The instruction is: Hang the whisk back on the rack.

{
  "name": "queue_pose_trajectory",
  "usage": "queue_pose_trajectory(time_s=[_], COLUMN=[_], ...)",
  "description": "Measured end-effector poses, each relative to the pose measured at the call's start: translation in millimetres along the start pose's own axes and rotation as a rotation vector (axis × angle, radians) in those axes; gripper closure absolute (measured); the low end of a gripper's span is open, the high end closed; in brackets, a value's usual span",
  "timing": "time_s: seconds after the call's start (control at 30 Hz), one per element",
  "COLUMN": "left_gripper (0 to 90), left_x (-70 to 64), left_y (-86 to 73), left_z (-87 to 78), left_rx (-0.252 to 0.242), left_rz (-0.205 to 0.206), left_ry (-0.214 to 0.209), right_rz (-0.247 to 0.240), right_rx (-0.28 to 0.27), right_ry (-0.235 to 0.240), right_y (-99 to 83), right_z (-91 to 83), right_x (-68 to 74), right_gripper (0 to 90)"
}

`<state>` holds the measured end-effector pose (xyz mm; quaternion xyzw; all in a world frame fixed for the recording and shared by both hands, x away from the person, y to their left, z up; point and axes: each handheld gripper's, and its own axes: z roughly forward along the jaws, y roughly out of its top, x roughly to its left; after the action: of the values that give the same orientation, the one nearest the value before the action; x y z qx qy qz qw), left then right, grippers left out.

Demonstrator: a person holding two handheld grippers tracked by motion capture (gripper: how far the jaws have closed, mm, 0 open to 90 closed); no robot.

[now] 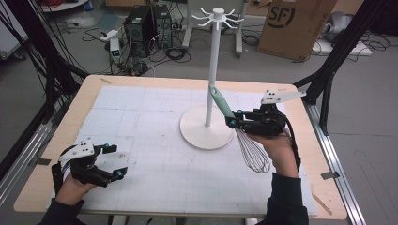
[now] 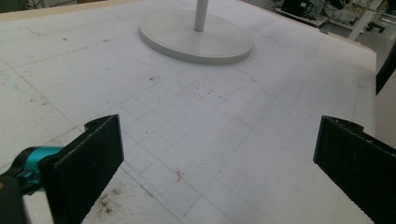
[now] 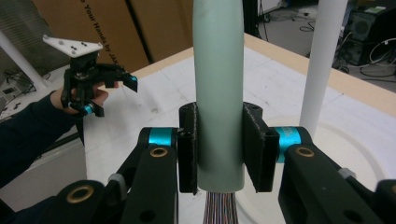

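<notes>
- Two hand-held grippers are at work over the white-covered table [image 1: 141,122]: the right hand-held gripper [image 1: 233,123] sits right of centre in the high view, and the left hand-held gripper [image 1: 115,161] rests low at the lower left.
- Right one: its jaws are pinched on the pale green handle of a whisk [image 1: 224,105], handle angled up towards the pole, wire head [image 1: 253,152] hanging below the hand; the right gripper view shows the handle [image 3: 218,93] clamped between both pads.
- Left one: jaws spread wide with nothing between them, bare table ahead in the left gripper view.
- A white hook stand [image 1: 215,70] rises at centre, round base [image 2: 196,35] on the table, hooks at the top of the frame.
- Step, as I judge it: carrying the whisk to the stand for hanging.
- Next move calls for lifting the handle's end up to a hook, well above its present height.
</notes>
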<state>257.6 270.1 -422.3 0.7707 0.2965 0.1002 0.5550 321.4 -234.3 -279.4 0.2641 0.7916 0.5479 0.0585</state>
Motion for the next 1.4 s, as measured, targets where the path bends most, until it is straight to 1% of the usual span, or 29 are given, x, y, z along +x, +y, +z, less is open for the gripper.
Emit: queue_pose_trajectory(time_s=[0.23,0.27,0.4,0.5,0.73,0.8,0.87,0.9,0.97,1.0,1.03,1.1,1.2,1.3,1.33,1.4], left_gripper=[2.2,2.2,2.3,2.2,2.2,2.2,2.2,2.2,2.2,2.2,2.2,2.2,2.2,2.2,2.2,2.2], left_x=[0.1,0.0,0.0,0.0,-0.1,-0.1,0.0,0.0,0.1,0.0,-0.2,-0.3,-0.4,-0.7,-0.7,-1.1], left_y=[0.1,0.1,0.1,0.2,0.2,0.2,0.3,0.3,0.3,0.4,0.5,0.7,0.8,0.9,1.1,1.4], left_z=[-0.3,-0.1,0.0,-0.3,-0.1,0.0,-0.2,-0.3,-0.4,-0.4,-0.6,-1.0,-1.0,-0.8,-1.1,-1.2], left_rx=[-0.002,-0.002,0.0,-0.002,-0.003,-0.003,-0.004,-0.005,-0.006,-0.009,-0.011,-0.014,-0.014,-0.015,-0.015,-0.017], left_rz=[0.0,0.0,0.002,0.0,0.002,0.001,0.002,0.002,0.003,0.001,0.002,0.004,0.005,0.004,0.006,0.004], left_ry=[0.0,-0.001,-0.001,-0.002,-0.005,-0.005,-0.007,-0.007,-0.01,-0.014,-0.014,-0.014,-0.015,-0.016,-0.017,-0.019], right_rz=[-0.028,-0.028,-0.055,-0.067,-0.087,-0.104,-0.102,-0.112,-0.119,-0.123,-0.132,-0.136,-0.149,-0.154,-0.145,-0.15], right_rx=[-0.035,-0.035,-0.054,-0.071,-0.089,-0.103,-0.107,-0.115,-0.116,-0.127,-0.131,-0.138,-0.136,-0.137,-0.143,-0.145], right_ry=[-0.009,-0.009,-0.025,-0.023,-0.049,-0.061,-0.057,-0.063,-0.062,-0.071,-0.075,-0.074,-0.1,-0.112,-0.117,-0.114], right_y=[20.5,20.5,33.6,42.3,59.0,68.0,70.4,77.7,80.3,87.8,91.1,97.0,104.9,108.6,110.9,111.6], right_z=[-7.9,-7.9,-12.6,-15.6,-21.4,-24.0,-24.7,-26.7,-27.2,-28.5,-28.8,-29.3,-28.2,-27.4,-26.7,-26.1], right_x=[3.8,3.8,6.7,7.9,10.1,10.7,10.9,12.7,13.1,15.6,16.1,17.3,18.6,17.8,17.0,15.7], right_gripper=[69.7,69.7,69.7,69.7,69.7,69.7,69.7,69.6,69.7,69.6,69.7,69.7,69.6,69.6,69.7,69.6])
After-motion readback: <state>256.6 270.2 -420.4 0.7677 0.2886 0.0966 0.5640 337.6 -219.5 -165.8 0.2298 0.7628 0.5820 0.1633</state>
